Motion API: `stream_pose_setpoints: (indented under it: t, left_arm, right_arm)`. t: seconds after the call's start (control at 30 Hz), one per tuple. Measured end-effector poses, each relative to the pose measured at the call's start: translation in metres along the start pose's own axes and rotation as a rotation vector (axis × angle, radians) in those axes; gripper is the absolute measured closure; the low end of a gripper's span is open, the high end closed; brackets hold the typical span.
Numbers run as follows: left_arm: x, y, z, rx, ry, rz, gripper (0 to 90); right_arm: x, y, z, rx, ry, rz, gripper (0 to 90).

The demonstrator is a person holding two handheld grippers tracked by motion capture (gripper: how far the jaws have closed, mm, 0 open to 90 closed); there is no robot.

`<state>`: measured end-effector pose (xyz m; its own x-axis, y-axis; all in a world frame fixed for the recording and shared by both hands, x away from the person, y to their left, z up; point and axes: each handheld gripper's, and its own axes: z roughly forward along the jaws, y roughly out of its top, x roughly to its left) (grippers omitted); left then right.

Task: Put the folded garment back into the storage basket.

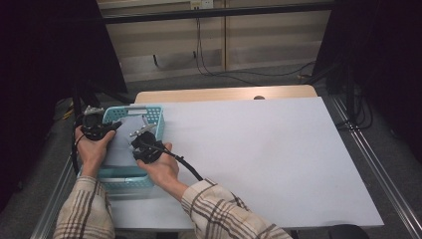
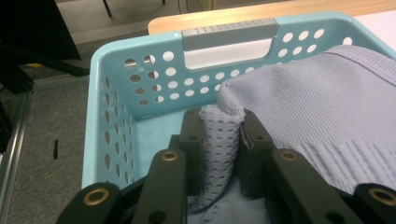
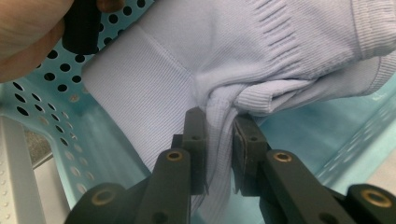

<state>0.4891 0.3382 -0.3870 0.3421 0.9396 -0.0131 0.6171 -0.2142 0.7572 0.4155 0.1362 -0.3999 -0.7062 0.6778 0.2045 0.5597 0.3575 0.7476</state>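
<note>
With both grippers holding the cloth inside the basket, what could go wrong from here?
1. Each hand-held gripper, left and right, pinches only a small fold of the pale knit garment, so it might slip out when lifted.
2. The garment lies against the perforated wall of the light blue basket; it might catch there, and the basket could be dragged along.

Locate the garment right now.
The pale lilac knit garment lies inside the turquoise basket at the table's left edge, pinched by both grippers.
</note>
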Motion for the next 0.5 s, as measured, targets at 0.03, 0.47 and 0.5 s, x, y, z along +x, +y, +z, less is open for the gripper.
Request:
stream_pose_setpoints:
  t: [0.03,0.47,0.5]
  left_arm:
    - [-0.0002,-0.0006,0.0005,0.002,-0.001,-0.004,74.5]
    - [-0.0041,-0.0006,0.006,0.011,0.013,-0.018,61.3]
    - [-0.0047,-0.0002,0.0055,0.0,0.028,-0.012,57.3]
  right_arm:
    - [0.0,-0.0002,0.0008,0.003,0.002,0.0,77.3]
    - [0.0029,-0.0016,0.0068,0.037,0.008,0.009,59.7]
    - [0.0035,-0.0017,0.007,0.029,0.011,0.003,57.5]
